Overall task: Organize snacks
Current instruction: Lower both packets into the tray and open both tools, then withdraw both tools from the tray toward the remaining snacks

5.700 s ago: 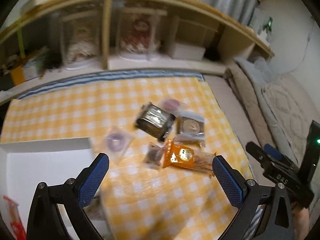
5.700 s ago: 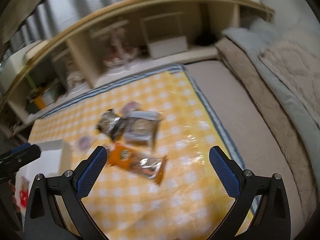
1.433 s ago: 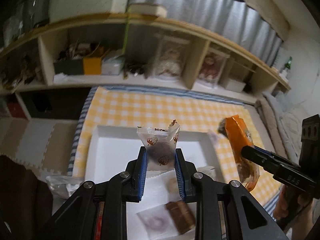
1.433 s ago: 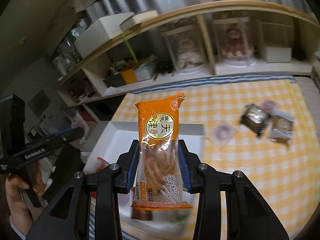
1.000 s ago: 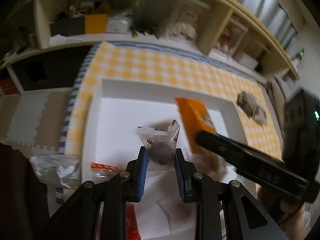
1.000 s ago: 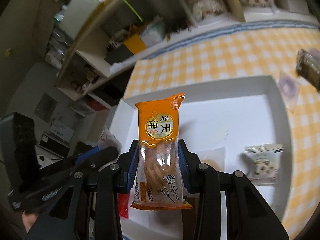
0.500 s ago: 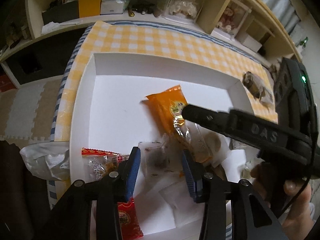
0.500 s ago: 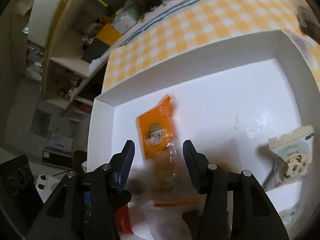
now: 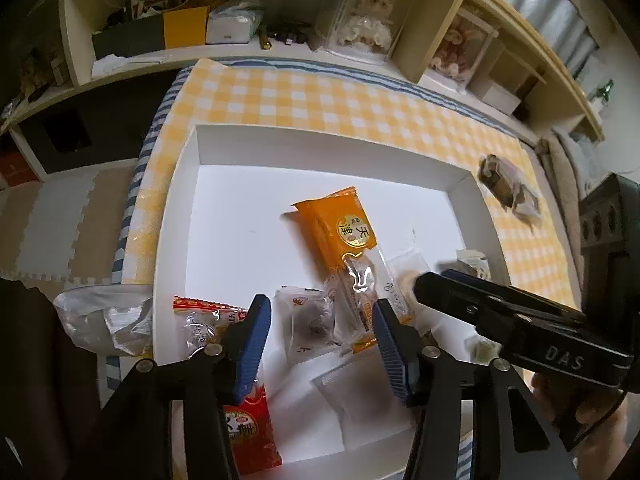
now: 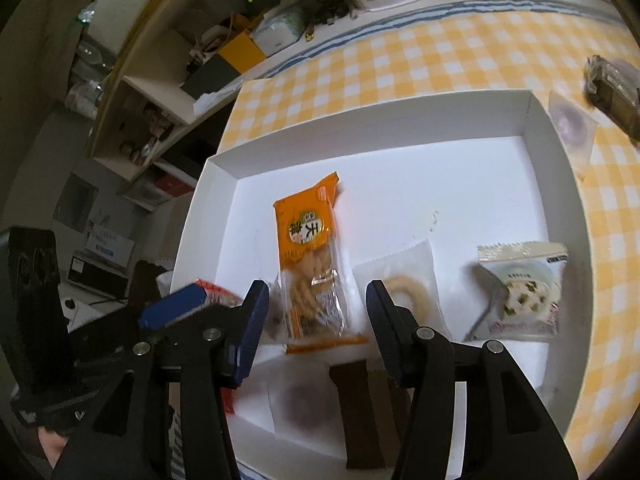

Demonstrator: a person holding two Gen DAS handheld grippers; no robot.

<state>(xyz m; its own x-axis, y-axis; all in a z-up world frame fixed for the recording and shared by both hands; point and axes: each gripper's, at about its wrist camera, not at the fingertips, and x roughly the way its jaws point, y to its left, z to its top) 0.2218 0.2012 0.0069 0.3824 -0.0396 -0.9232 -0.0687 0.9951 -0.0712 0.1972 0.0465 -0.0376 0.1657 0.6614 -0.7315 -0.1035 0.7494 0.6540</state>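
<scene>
Both tongs, left (image 9: pixel 322 334) and right (image 10: pixel 314 318), just parted, empty; right tongs hide the tray's (image 9: pixel 320 142) corner.

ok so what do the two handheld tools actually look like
Both match: the left tool and the right tool have black plastic arms with silver screws and ribbed blue pads. Seen from the side, the right one has a boxy black body marked "DAS".

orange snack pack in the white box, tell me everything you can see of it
The orange snack pack is a long plastic wrapper: orange top half with a round gold label and Chinese characters, clear lower half showing twisted fried dough. It lies flat near the middle of the white box, sealed, label end toward the far wall. Its clear end overlaps a small clear pouch. Neither gripper touches it.
</scene>
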